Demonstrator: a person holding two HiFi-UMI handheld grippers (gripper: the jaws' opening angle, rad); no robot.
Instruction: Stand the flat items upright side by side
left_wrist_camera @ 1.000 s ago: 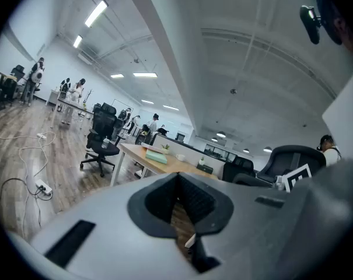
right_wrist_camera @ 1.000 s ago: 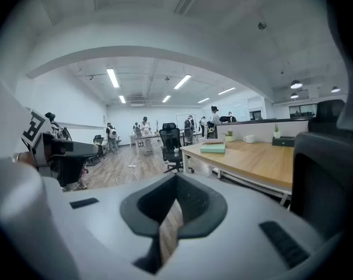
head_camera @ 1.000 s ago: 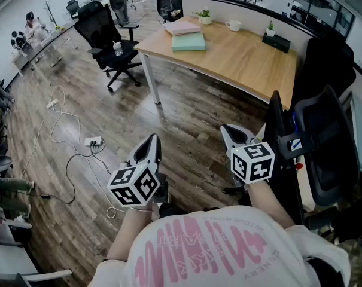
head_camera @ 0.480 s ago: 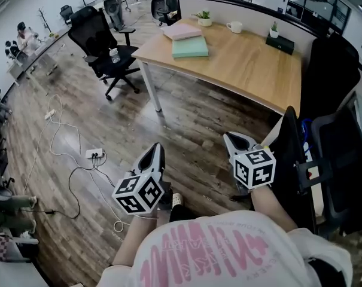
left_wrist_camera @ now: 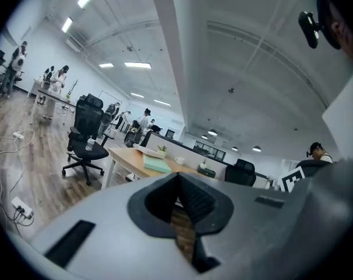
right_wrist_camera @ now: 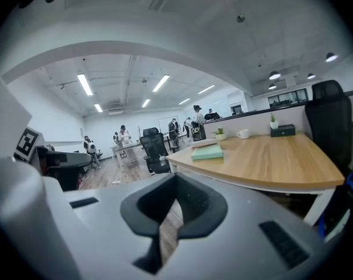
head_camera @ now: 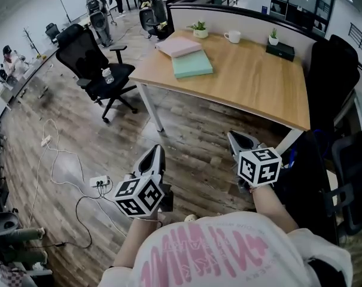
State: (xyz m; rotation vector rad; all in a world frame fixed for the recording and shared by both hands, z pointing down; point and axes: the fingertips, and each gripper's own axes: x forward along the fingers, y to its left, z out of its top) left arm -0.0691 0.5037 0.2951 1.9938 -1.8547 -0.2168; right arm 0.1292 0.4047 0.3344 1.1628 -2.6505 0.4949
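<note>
Wood-grain plank floor runs under a desk with a pale wooden top, rounded edge and white legs. On its far left corner a pink book and a thicker green book lie flat, close together; I cannot tell whether they overlap. Neither cover shows readable print. Further along the back edge stand a white mug, a small potted plant and a black box. A black mesh chair carries a clear bottle on its seat. A white power strip lies on the planks.

The left gripper and right gripper are both over the floor, well short of the desk. Each has grey plastic jaws pressed together with nothing between them. Each bears a cube of black-and-white square markers. The person's white shirt has pink lettering, too distorted to read.
</note>
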